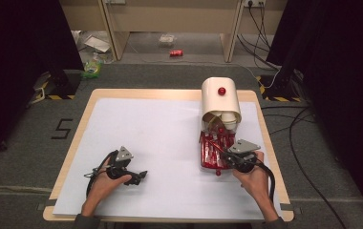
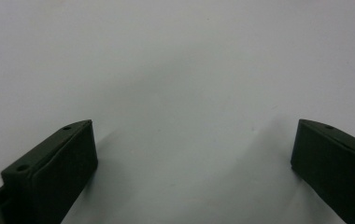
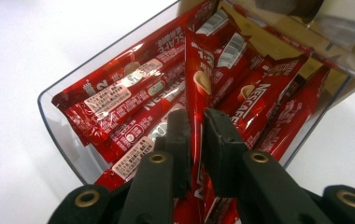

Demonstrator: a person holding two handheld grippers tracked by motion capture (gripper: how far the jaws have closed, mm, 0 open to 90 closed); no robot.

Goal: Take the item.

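**Sachet pinch looks loose, slip risk in the tray**

While the right gripper has its black jaws narrow around one upright red foil coffee stick sachet, a small gap shows on each side in the right gripper view, so whether the pads really press it cannot be told. The sachet stands in the clear plastic rectangular tray, on top of the other red sachets lying flat.

Risks, near to far:
- Thin glossy foil probably slides out if lifted with so light a pinch; it would drop back into the pile.
- Jaw tips sit close to neighbouring sachets, so a lift could drag a second one along.
- Beyond the tray, the white cylindrical dispenser with a red knob overhangs its far end; a steep pull could knock the sachet's top against its lip.

Left gripper rests on the white table sheet, jaws wide, nothing between them, well apart from the tray, so it cannot steady the tray if that shifts.
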